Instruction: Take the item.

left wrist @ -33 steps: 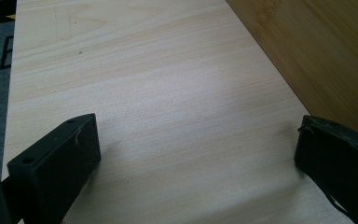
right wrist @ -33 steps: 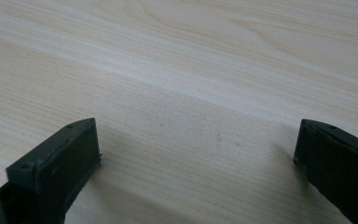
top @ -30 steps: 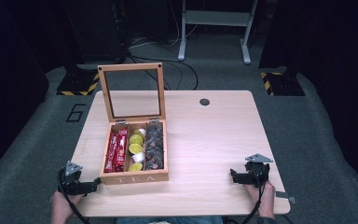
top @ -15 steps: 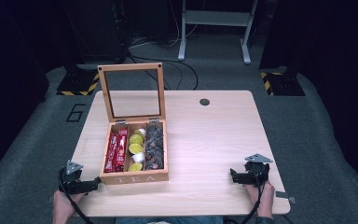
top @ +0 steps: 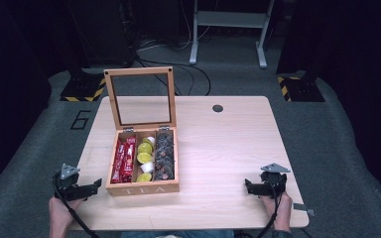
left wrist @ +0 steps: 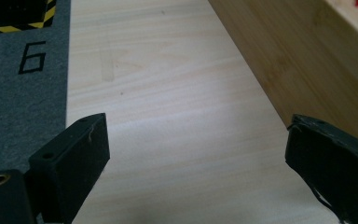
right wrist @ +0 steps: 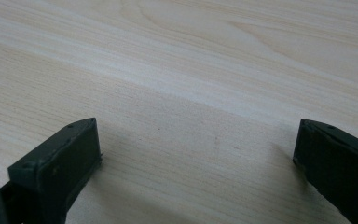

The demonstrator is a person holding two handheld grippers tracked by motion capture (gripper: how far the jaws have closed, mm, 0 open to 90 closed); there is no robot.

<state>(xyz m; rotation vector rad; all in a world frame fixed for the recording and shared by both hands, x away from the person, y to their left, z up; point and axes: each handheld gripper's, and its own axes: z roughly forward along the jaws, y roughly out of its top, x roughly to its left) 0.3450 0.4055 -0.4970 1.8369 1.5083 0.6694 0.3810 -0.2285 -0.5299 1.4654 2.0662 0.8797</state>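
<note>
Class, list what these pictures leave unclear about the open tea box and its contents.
- Tea box, high view: labels on the red packets, yellow pods and dark pods are too small to read.
- Left gripper view: the box wall hides the compartments and runs off the frame's edge.
- Lid, high view: whether its frame holds a pane is unclear.

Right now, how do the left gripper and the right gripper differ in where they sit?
The left gripper sits close beside the tea box, whose wooden wall fills its view; the right gripper sits far from it, over bare table. The left jaws have just been closing slightly. Both are open and empty.
</note>
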